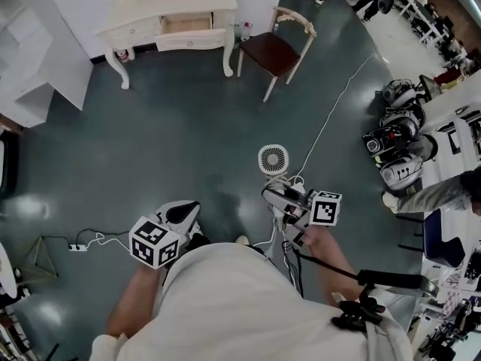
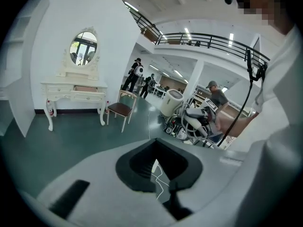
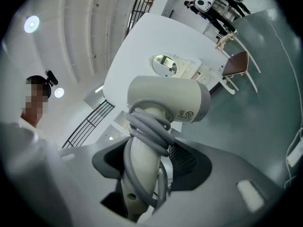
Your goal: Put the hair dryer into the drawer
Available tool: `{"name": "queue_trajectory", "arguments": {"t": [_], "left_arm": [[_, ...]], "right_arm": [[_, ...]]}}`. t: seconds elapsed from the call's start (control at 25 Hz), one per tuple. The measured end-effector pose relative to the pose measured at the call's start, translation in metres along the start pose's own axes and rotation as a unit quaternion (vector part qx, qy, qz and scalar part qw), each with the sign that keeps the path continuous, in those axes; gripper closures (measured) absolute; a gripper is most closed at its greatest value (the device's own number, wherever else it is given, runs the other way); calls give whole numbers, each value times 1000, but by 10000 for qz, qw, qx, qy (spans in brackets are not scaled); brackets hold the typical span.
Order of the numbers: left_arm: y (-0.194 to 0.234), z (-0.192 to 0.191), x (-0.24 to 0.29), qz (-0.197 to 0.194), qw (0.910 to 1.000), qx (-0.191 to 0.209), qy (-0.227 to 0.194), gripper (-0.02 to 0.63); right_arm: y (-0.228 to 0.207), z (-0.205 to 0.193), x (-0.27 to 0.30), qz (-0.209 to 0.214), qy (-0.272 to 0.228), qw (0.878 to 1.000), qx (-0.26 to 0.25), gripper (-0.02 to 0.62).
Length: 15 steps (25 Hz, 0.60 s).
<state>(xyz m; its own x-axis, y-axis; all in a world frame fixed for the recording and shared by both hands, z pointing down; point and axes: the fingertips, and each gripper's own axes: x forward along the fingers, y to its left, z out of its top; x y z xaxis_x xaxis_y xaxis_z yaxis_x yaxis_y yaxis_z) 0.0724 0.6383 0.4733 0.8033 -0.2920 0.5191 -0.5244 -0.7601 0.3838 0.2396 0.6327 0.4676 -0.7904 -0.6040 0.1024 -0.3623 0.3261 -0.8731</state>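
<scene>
Head view: hair dryer (image 1: 273,161) clamped by its handle in right gripper (image 1: 284,198), round grille end poking out ahead of the jaws, cord (image 1: 289,183) bundled round the handle. Left gripper (image 1: 183,215) off to the side, well apart, jaws spread with nothing in them. Far ahead of both, across bare floor (image 1: 150,141), white vanity (image 1: 169,10) with drawer (image 1: 186,25) pulled open and chair (image 1: 275,51) just beside it. Drawer straight ahead of left gripper, ahead and to the left of right gripper.

Left gripper view: left gripper (image 2: 158,167) released, only floor and a loose cable (image 2: 158,181) showing through the gap. Vanity (image 2: 71,94) ahead and to the left, drawer (image 2: 86,88) standing out from its front. Hair dryer (image 2: 174,102) and right gripper (image 2: 201,119) off to the right, nearer than the vanity.

Right gripper view: right gripper (image 3: 144,171) closed on the handle, pads pressing from both sides, cord (image 3: 149,126) looped over the handle just above them. Handle's long axis running up out of the jaws, barrel of hair dryer (image 3: 168,100) lying crosswise on top. Vanity (image 3: 189,70) small and distant beyond the barrel, partly hidden by it; drawer not clear here.

Judgement: gap to the drawer the deciding relation, so a long carry ahead and leftward. Right hand the carrying one, left hand free to steady the drawer.
</scene>
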Motion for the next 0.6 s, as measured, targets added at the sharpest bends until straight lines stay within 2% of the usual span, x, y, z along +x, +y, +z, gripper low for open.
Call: {"name": "queue_trajectory", "arguments": {"t": [0.2,0.4,0.6], "left_arm": [[80,-6,-36,120,9998,-136,-49,603],[139,-16,-76,169,9995,-244,-62,603],[199,-10,-84,159,9989,-430,-21,603]], "right_arm": [[2,10,84,49,68,10000,35,354],[10,10,156,174,43,9996,224,354],[1,29,216,106,171,9995,233,354]]}}
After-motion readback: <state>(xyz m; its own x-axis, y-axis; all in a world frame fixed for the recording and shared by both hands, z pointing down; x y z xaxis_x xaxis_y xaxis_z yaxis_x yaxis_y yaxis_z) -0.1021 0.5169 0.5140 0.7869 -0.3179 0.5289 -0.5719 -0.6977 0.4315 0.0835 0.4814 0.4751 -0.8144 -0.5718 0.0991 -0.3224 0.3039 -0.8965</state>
